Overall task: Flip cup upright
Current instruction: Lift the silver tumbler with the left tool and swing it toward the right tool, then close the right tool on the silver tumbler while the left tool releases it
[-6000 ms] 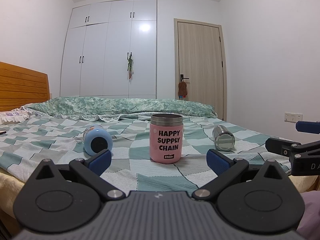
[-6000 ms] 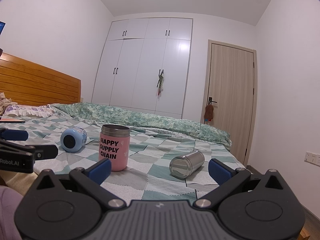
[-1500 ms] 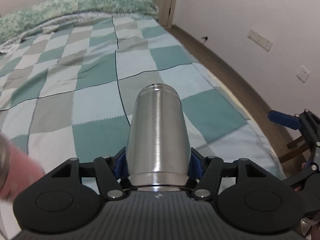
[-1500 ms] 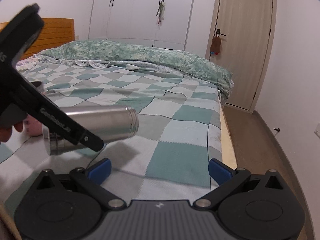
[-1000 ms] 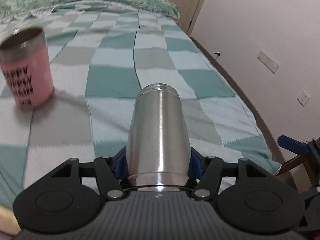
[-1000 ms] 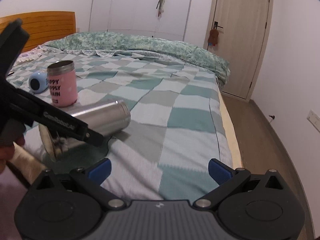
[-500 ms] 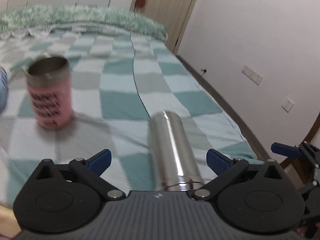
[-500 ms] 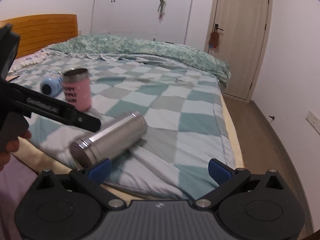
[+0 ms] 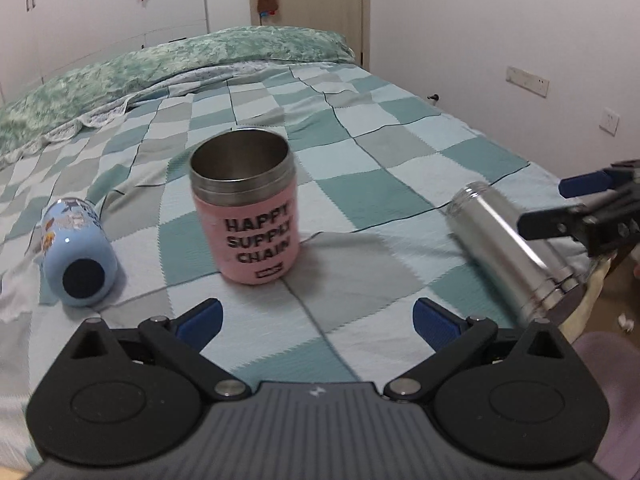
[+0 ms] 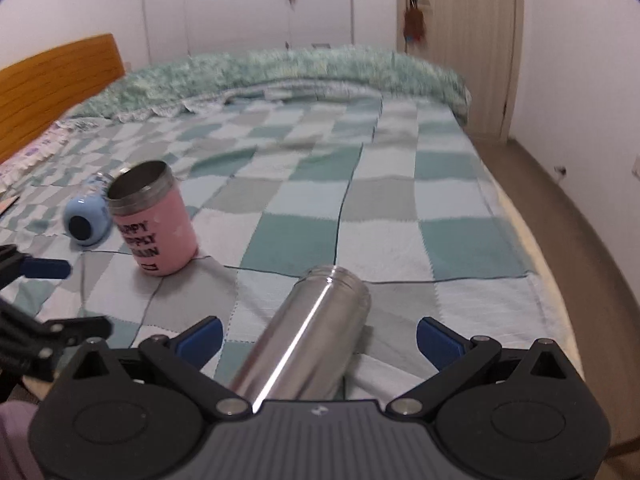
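A silver steel cup (image 9: 506,242) lies on its side near the bed's front right edge; in the right wrist view it (image 10: 308,340) lies between my open fingers, mouth pointing away. My right gripper (image 10: 318,338) is open around it, not closed; it also shows in the left wrist view (image 9: 580,208). My left gripper (image 9: 316,318) is open and empty, facing the upright pink cup (image 9: 245,210). A blue cup (image 9: 76,252) lies on its side at the left.
The checkered bedspread (image 9: 380,196) covers the bed; its right edge (image 10: 532,264) drops to the floor. A green pillow roll (image 9: 180,60) lies at the far end. A wooden headboard (image 10: 52,84) is at the left.
My left gripper let go of the silver cup, which again lies on its side, and swung left toward the pink cup. My right gripper moved in around the silver cup.
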`<state>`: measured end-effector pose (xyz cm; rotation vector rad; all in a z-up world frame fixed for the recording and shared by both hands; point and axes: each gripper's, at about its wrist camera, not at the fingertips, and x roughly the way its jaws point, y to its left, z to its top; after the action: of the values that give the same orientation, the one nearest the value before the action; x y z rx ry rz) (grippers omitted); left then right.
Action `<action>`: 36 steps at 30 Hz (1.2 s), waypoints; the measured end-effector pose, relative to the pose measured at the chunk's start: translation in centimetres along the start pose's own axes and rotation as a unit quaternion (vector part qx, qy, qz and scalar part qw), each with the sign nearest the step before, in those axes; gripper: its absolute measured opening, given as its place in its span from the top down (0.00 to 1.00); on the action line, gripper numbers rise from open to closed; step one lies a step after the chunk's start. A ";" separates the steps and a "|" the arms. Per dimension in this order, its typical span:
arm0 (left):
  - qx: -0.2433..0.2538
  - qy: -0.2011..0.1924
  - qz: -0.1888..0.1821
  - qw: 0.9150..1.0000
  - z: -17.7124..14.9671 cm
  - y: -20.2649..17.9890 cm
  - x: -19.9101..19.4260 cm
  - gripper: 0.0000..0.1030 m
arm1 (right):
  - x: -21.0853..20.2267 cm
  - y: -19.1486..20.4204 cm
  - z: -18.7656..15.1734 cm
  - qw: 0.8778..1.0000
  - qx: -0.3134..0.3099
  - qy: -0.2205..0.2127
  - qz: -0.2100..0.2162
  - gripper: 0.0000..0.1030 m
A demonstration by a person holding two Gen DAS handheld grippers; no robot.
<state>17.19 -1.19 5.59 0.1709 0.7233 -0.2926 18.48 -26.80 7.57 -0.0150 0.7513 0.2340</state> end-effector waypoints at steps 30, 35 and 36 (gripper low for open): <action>-0.038 -0.007 -0.044 0.998 -0.7 3.9 3.9 0.00 | 9.4 -0.5 2.3 0.985 0.089 0.147 0.033 0.35; -0.044 -0.017 -0.043 0.998 -0.8 3.7 3.0 0.00 | 6.2 -0.1 2.6 0.992 0.085 0.074 0.059 0.37; -0.047 -0.021 -0.042 0.998 -0.7 3.8 2.8 0.00 | 5.3 0.0 2.7 0.993 0.081 0.052 0.065 0.37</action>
<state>19.93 1.97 3.38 0.0442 0.7021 -0.3403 24.05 -25.44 5.91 0.1770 0.8746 0.2974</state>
